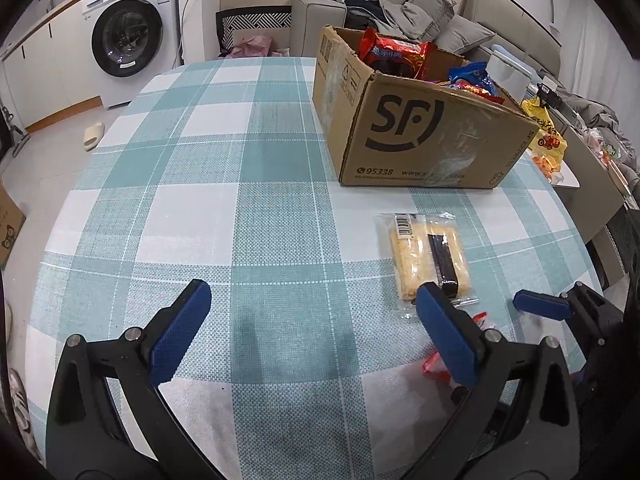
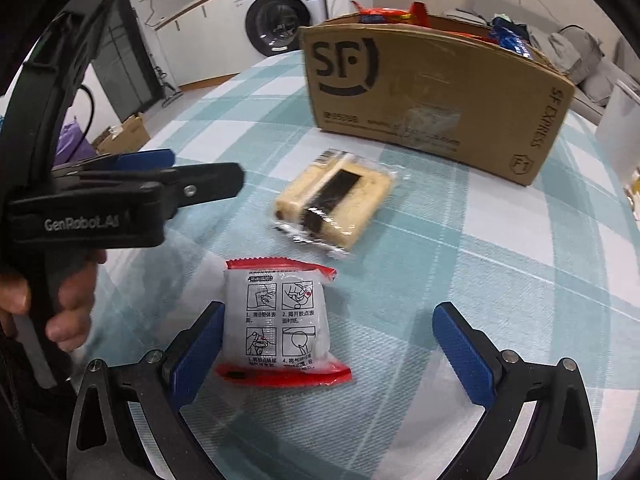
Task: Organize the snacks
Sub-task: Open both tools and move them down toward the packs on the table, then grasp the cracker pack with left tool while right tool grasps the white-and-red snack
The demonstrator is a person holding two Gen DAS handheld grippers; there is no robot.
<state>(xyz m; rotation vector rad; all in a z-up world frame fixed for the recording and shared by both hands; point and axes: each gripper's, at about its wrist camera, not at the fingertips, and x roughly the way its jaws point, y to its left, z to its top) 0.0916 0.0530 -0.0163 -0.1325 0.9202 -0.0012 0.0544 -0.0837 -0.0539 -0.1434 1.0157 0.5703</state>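
A cardboard box [image 1: 420, 132] [image 2: 432, 96] marked SF stands at the far side of the checked table, with red and blue snack bags inside. In front of it lies a clear pack of yellow cake [image 1: 430, 256] [image 2: 332, 200] with a dark strip. A white packet with red ends [image 2: 276, 328] lies flat between my right gripper's fingers, close against the left pad [image 2: 200, 352]. My right gripper [image 2: 332, 340] is open around it. My left gripper [image 1: 316, 320] [image 2: 200, 170] is open over bare cloth, left of both packs. Its right finger hides most of the red packet [image 1: 436, 364].
The checked tablecloth [image 1: 240, 200] has free room left of the box. A yellow bag [image 1: 548, 136] lies beyond the table's right edge. A washing machine [image 1: 132, 36] and a sofa [image 1: 440, 16] stand behind. A hand [image 2: 60, 312] holds the left gripper's handle.
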